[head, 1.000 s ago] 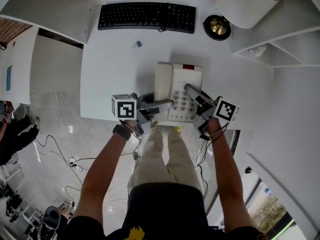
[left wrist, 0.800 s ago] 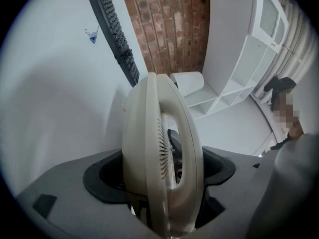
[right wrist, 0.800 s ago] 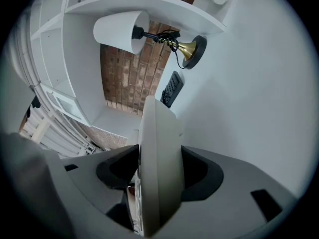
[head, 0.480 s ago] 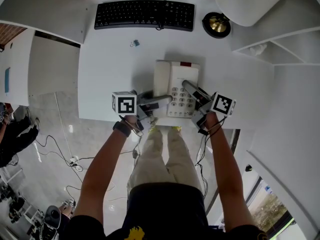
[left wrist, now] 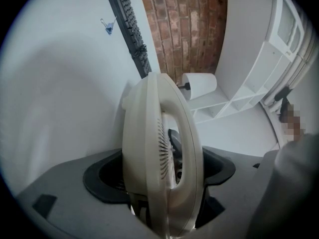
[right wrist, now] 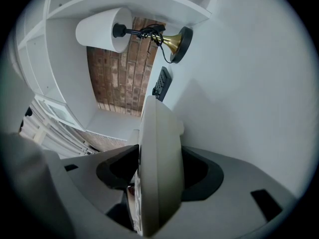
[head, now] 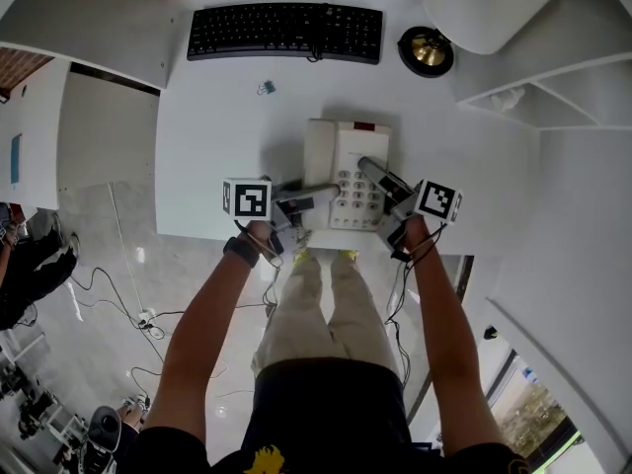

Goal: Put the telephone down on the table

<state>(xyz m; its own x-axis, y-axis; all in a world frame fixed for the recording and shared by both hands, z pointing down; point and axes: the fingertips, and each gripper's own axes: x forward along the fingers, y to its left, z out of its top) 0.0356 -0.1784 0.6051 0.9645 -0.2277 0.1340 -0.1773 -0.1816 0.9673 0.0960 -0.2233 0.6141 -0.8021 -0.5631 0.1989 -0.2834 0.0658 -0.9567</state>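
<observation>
Telephone [head: 348, 176]: cream desk set, handset in its cradle, keypad up. It is over the near middle of the table [head: 217, 136], close to the front edge.
Contact with table: not confirmed. A soft shadow rings the set's far and left sides, so it may hang just above the surface or sit on it.
Left gripper [head: 326, 194]: jaws clamped on the set's left side; the handset edge fills the gap in its own view.
Right gripper [head: 371, 170]: jaws clamped on the right side of the body.
Surroundings: keyboard [head: 284, 32] along the far edge, binder clip [head: 265, 87] between keyboard and set, lamp [head: 464, 13] at far right. All are well apart from the set.
Progress, judged: placement spot reached, late stage.
Outstanding: seat the set flat, open both grippers, draw clear.
</observation>
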